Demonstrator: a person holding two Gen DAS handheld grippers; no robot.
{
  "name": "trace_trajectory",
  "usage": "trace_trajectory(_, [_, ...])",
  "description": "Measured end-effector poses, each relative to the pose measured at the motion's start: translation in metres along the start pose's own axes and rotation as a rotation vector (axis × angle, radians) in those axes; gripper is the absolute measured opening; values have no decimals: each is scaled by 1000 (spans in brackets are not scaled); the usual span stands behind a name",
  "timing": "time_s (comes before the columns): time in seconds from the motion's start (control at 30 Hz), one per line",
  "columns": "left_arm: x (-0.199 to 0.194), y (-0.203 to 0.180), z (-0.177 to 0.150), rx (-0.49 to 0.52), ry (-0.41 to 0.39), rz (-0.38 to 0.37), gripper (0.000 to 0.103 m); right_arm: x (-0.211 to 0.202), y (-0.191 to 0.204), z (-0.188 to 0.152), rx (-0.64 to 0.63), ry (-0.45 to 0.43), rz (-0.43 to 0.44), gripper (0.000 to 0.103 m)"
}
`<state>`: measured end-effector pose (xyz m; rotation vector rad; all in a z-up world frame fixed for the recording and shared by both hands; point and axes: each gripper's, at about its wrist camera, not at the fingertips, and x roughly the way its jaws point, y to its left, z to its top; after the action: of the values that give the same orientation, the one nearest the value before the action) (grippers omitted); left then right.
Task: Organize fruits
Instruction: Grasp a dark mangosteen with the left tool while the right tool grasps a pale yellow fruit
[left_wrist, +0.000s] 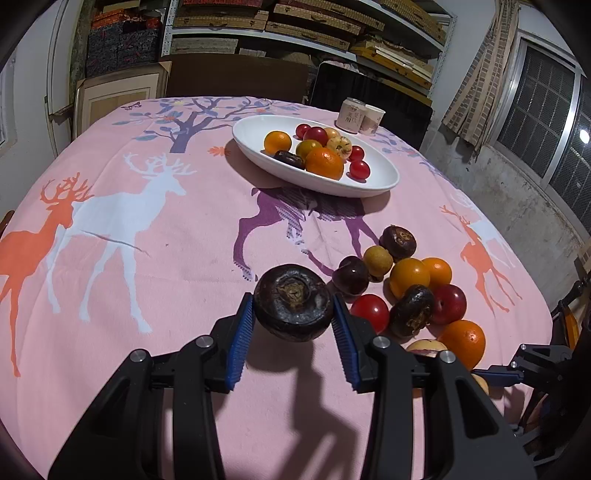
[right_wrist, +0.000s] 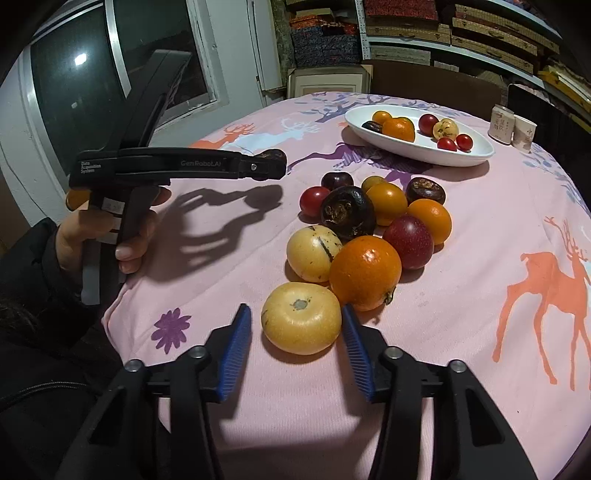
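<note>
While the left tongs (left_wrist: 293, 314) are clamped on a dark water chestnut (left_wrist: 293, 308) held clear of the table (left_wrist: 147, 258), the white dish (left_wrist: 380, 184) lies straight ahead, past the loose pile. Right tongs (right_wrist: 297, 328) straddle a yellow fruit (right_wrist: 301, 323) resting on the cloth; right pad touching, left pad just apart, so no grip is judged yet.

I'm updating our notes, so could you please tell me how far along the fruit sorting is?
Partly done. The white oval dish already holds oranges, small red fruits and one dark fruit. In hand: the left claw grips a dark brown fruit above the cloth, and the right claw brackets a yellow fruit; its left pad is not touching. Left: the loose pile on the tablecloth.
</note>
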<state>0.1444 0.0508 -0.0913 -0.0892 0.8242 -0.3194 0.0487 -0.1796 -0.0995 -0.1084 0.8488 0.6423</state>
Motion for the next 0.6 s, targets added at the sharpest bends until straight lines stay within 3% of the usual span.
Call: trace_trajectory(0.6, [-6, -4, -8, 12, -9, 21, 41, -29, -24, 1, 84, -100, -14, 43])
